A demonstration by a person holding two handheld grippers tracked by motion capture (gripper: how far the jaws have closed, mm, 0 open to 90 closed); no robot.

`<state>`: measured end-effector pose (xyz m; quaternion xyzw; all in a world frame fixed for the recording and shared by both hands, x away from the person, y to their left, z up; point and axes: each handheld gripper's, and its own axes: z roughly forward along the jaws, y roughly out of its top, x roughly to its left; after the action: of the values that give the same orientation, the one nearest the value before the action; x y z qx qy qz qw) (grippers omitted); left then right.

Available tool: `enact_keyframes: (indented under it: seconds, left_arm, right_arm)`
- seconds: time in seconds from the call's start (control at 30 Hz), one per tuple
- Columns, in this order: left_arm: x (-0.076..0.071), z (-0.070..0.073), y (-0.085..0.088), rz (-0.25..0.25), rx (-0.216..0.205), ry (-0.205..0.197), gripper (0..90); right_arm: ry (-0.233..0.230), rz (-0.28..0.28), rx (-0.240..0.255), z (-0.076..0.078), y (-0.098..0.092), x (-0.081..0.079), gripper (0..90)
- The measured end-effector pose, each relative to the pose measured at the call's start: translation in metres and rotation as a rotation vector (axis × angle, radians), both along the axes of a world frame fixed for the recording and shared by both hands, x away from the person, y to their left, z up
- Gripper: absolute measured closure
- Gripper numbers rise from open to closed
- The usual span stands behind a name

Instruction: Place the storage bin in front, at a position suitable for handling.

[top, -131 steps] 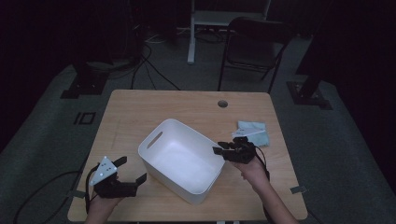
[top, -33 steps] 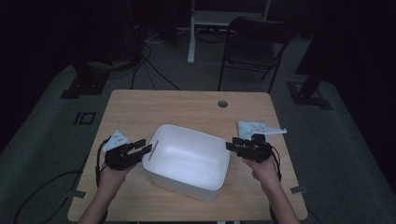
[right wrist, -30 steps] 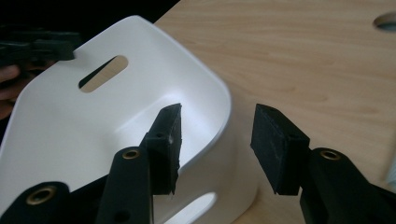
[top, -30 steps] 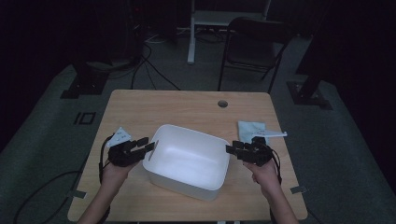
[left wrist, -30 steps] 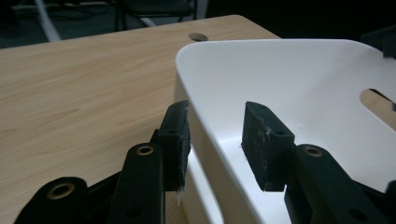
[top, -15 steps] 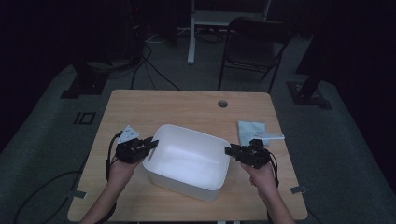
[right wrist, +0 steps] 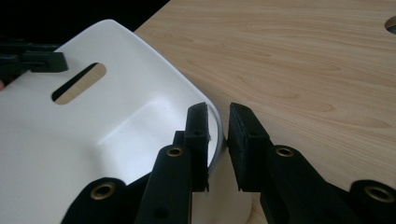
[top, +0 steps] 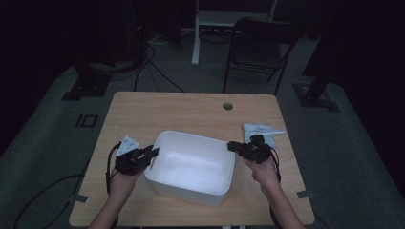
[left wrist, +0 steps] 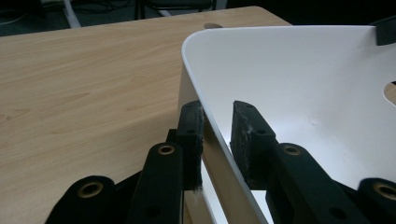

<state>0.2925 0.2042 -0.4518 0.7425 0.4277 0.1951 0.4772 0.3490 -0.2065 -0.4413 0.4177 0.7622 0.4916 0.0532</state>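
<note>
Your left gripper and right gripper have just closed, pinching opposite rims of the white bin; it looks light, stiff and slick, so lift evenly.

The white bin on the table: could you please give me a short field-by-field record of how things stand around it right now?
object in hand: white bin, empty, upright on the wooden table
left gripper: jaws astride the bin's left rim, one inside and one outside, just closed onto the wall
right gripper: jaws astride the opposite rim, just closed onto it
bin handle slot: seen in the right gripper view, at the far wall
other item: pale blue packet lying flat beyond the right hand
table hole: near the far edge
</note>
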Motion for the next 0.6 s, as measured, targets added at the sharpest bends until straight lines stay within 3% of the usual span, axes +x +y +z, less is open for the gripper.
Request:
enact_keyframes:
  seconds: [0.27,0.5,0.6]
  left_arm:
    - [-0.019,-0.001,-0.003,0.039,0.040,-0.014,72.3]
    - [-0.033,-0.002,-0.007,0.079,0.030,-0.013,71.0]
    - [-0.032,-0.003,-0.004,0.068,0.007,-0.014,69.2]
  right_arm:
    - [-0.020,0.054,-0.028,0.000,0.007,0.010,79.4]
    - [-0.025,0.085,-0.038,0.002,0.011,0.018,79.4]
    - [-0.022,0.094,-0.031,0.002,0.011,0.018,78.7]
